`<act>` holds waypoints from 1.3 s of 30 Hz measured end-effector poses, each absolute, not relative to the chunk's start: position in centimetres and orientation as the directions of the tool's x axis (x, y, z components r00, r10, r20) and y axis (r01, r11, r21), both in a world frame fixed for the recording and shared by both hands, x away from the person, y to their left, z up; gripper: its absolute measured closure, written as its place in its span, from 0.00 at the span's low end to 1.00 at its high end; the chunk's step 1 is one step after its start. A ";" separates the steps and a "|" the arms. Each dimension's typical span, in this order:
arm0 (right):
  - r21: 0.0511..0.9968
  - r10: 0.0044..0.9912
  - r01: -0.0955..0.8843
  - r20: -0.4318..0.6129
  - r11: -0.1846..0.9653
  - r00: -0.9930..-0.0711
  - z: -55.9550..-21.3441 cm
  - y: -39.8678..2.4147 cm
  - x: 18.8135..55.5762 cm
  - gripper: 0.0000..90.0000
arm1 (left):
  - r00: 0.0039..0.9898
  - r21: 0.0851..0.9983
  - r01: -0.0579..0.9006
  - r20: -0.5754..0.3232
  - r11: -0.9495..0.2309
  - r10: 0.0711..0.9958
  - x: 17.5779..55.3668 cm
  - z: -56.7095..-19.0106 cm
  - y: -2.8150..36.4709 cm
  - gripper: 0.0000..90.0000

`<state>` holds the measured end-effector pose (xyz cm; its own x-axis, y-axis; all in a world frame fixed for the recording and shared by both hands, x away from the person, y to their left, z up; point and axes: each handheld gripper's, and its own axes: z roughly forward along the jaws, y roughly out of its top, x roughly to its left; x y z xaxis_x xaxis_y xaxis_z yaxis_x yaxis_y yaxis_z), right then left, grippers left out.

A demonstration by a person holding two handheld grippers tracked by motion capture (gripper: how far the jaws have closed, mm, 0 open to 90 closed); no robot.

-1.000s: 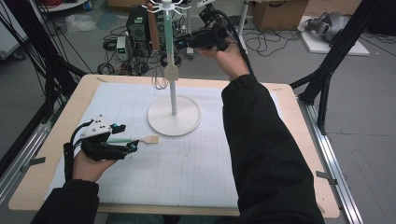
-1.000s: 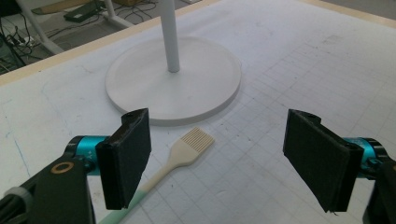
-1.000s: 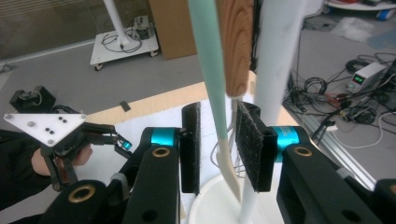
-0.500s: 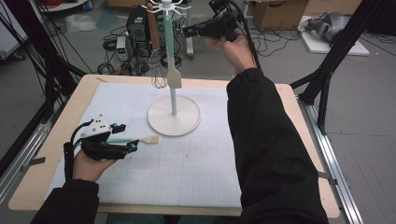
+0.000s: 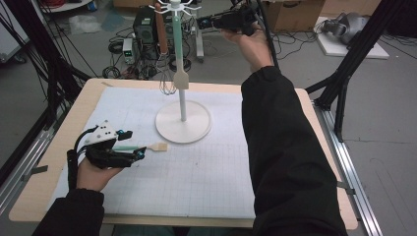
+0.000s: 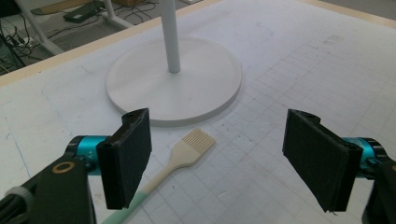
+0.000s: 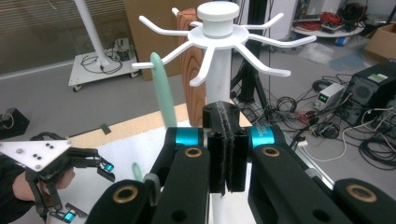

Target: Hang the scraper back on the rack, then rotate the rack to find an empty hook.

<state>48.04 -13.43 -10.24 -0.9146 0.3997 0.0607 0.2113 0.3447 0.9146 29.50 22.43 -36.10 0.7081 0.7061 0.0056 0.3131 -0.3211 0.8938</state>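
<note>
Gridded mat (image 5: 196,172), wooden table (image 5: 93,91), cable-strewn floor (image 5: 123,44)

White round-based hook stand (image 5: 183,123) sits mid-desk on the white gridded mat (image 5: 206,172) covering the wooden desk (image 5: 319,147). Green-handled beige brush (image 5: 147,147) lies on mat, front-left of stand base, btwn the left claw (image 5: 135,145) jaws. Right claw (image 5: 206,21) up beside stand's top hooks, w/ green spatula (image 5: 178,59) hanging there.
</note>
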 end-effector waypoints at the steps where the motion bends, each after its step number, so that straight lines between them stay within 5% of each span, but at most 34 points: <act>1: 0.915 0.401 0.212 0.061 0.344 -0.914 -10.2 -13.4 48.0 1.00 | 0.709 0.893 0.313 0.006 -0.323 0.705 29.5 -36.1 22.4 0.27; 39: 0.917 0.373 0.169 0.024 0.361 -0.928 -8.8 -11.3 46.2 1.00 | 0.711 0.896 0.308 0.006 -0.319 0.703 29.4 -36.0 22.4 0.27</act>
<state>46.15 -11.32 -8.82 -0.9277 0.3726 0.0244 0.1692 0.3614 0.9169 29.41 22.36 -35.96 0.7111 0.7031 0.0064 0.3076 -0.3192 0.8964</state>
